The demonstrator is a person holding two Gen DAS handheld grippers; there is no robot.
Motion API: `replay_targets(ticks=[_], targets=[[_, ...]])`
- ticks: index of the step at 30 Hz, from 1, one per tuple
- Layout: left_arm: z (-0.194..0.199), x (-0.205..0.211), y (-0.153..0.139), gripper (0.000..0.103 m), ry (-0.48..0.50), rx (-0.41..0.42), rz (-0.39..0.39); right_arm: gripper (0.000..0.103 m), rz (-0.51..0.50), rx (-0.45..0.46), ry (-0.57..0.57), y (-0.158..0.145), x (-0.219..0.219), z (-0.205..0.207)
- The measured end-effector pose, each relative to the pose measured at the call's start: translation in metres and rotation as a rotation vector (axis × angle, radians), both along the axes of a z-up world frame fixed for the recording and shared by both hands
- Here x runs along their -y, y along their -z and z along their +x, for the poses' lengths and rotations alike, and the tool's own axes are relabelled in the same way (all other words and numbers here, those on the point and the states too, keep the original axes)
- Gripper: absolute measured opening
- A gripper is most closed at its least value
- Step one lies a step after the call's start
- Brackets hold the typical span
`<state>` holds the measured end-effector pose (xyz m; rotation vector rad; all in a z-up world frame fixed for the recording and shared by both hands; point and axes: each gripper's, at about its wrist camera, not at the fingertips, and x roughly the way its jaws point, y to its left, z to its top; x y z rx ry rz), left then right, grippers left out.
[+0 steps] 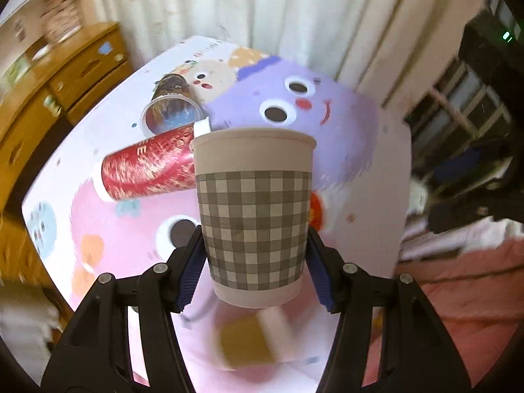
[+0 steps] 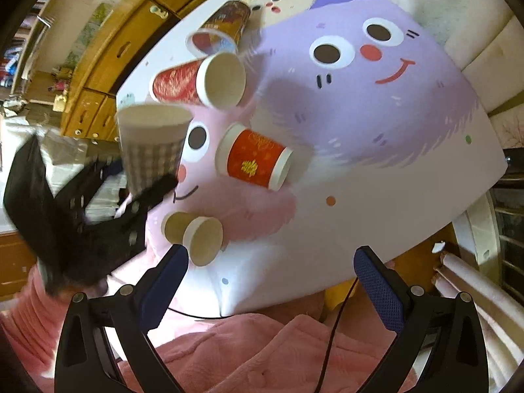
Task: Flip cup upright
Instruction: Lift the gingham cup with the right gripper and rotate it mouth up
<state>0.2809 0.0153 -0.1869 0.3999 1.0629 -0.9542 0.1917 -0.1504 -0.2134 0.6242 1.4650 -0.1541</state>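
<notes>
My left gripper (image 1: 255, 262) is shut on a grey checked paper cup (image 1: 253, 219), held upright with its mouth up, above the table. The right wrist view shows the same cup (image 2: 152, 144) in the blurred left gripper (image 2: 140, 193) over the table's left edge. My right gripper (image 2: 271, 262) is open and empty, off the table's near edge. Several other cups lie on their sides: a red one with gold print (image 2: 255, 159), a red patterned one (image 2: 199, 82), a dark one (image 2: 222, 28) and a tan one (image 2: 193, 234).
The table (image 2: 376, 196) has a cartoon-print cover in purple and pink. Wooden drawers (image 1: 55, 88) stand at the left, a curtain (image 1: 262, 9) behind. A pink blanket (image 2: 262, 353) and a black cable (image 2: 334, 327) lie below the near edge.
</notes>
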Motion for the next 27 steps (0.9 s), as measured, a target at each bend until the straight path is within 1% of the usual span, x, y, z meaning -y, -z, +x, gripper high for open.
replay_targets(ticks=[3,6,8,11,14,17,19,22,25,27], targets=[[-0.020,0.005,-0.011,0.055,-0.150,-0.039,-0.011,0.103,-0.014,0.025,0.006,-0.005,0.022,-0.008],[-0.037,0.007,-0.020,0.055,-0.327,-0.065,-0.051,0.103,0.025,0.051,-0.004,-0.007,0.048,-0.013],[-0.048,0.011,-0.021,0.055,-0.427,-0.083,-0.068,0.103,0.047,0.054,-0.020,-0.006,0.065,-0.017],[-0.065,0.020,-0.016,0.055,-0.567,-0.118,-0.081,0.103,0.090,0.060,-0.043,-0.007,0.093,-0.023],[-0.086,0.033,-0.004,0.055,-0.706,-0.205,-0.103,0.103,0.141,0.080,-0.060,-0.010,0.119,-0.027],[-0.109,0.049,0.011,0.055,-0.794,-0.251,-0.113,0.103,0.172,0.066,-0.081,-0.006,0.142,-0.029],[-0.123,0.063,0.023,0.055,-0.828,-0.282,-0.105,0.103,0.185,0.053,-0.093,-0.003,0.152,-0.030],[-0.139,0.081,0.048,0.055,-0.885,-0.343,-0.079,0.103,0.175,0.034,-0.107,0.006,0.166,-0.029],[-0.148,0.095,0.073,0.055,-0.922,-0.396,-0.084,0.103,0.177,0.013,-0.113,0.016,0.171,-0.030],[-0.152,0.102,0.086,0.055,-0.927,-0.411,-0.067,0.103,0.155,-0.006,-0.130,0.026,0.174,-0.029]])
